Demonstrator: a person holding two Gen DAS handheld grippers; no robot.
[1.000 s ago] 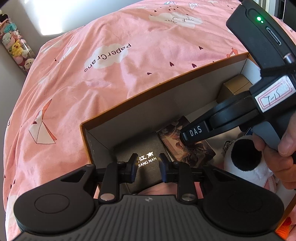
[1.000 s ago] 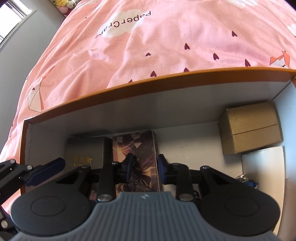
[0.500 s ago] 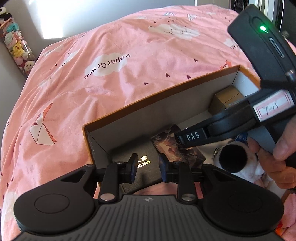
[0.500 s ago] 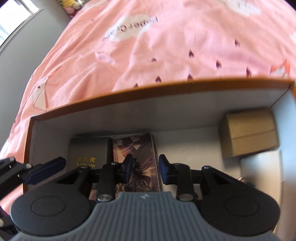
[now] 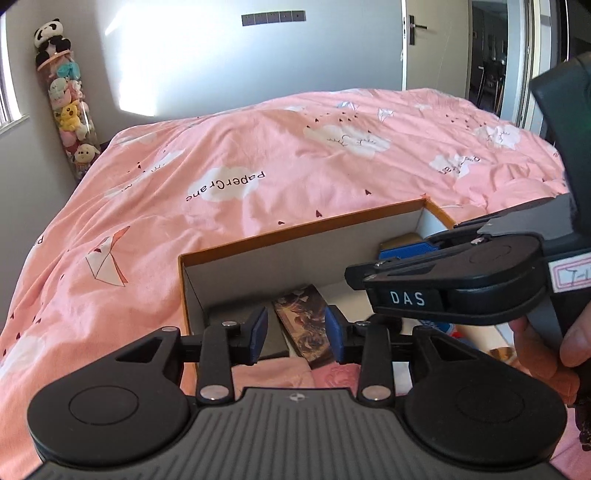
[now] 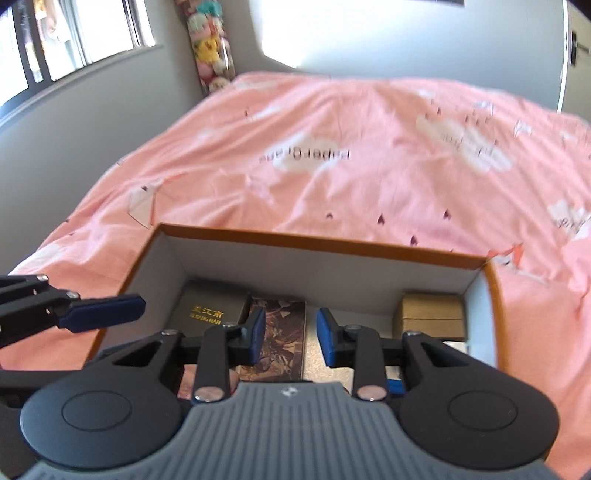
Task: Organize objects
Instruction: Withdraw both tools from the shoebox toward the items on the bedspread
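An open orange-rimmed cardboard box [image 5: 295,236] [image 6: 325,240] sits on the pink bed. Inside lie a black box with gold lettering [image 6: 207,314], an illustrated card pack [image 5: 303,317] [image 6: 280,332] beside it, and a small brown carton [image 6: 432,314] at the far right corner. My left gripper [image 5: 295,330] is open and empty above the box's near left end. My right gripper [image 6: 290,338] is open and empty above the box's middle; it also shows in the left wrist view [image 5: 443,280].
The pink bedspread [image 5: 258,166] with cloud prints stretches beyond the box. A clear tube of plush toys [image 5: 66,107] stands in the left corner. A window [image 6: 74,33] is on the left wall, a door [image 5: 436,48] at the far right.
Both grippers have risen and pulled back from the box, so the room and the whole bed now show. Both stay open and empty.
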